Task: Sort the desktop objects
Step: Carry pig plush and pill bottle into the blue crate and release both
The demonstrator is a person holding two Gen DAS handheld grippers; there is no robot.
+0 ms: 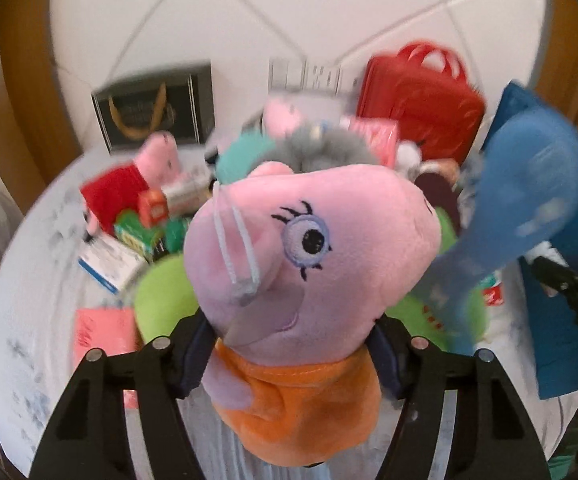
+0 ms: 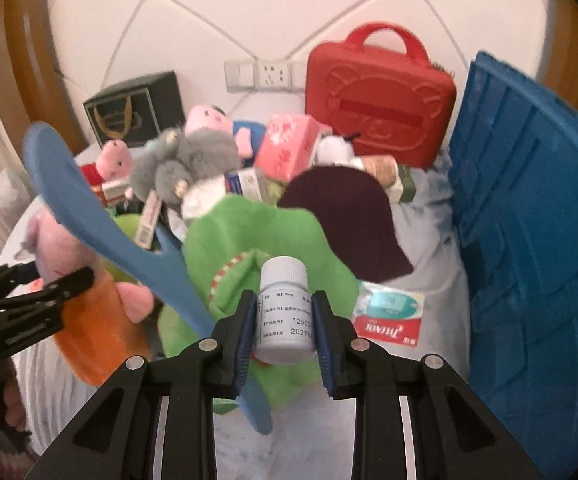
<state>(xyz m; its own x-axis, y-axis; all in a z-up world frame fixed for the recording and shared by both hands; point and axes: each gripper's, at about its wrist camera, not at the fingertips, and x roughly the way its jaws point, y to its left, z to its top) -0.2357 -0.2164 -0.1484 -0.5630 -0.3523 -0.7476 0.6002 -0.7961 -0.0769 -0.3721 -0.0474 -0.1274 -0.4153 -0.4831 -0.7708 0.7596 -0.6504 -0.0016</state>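
My left gripper (image 1: 289, 352) is shut on a pink pig plush in an orange dress (image 1: 289, 264), held up close to the camera; the plush also shows in the right wrist view (image 2: 89, 320). My right gripper (image 2: 283, 320) is shut on a small white pill bottle (image 2: 283, 312), held above a green plush (image 2: 249, 240). A blue plastic hanger (image 2: 101, 216) rises over the pile between the two grippers and also shows in the left wrist view (image 1: 509, 216).
A blue crate (image 2: 537, 216) stands at the right. A red case (image 2: 377, 100) and a dark gift bag (image 2: 137, 112) lean on the tiled wall. The table pile holds a grey plush (image 2: 185, 160), a pink box (image 2: 289, 148), a maroon cap (image 2: 349, 216) and a tissue pack (image 2: 389, 316).
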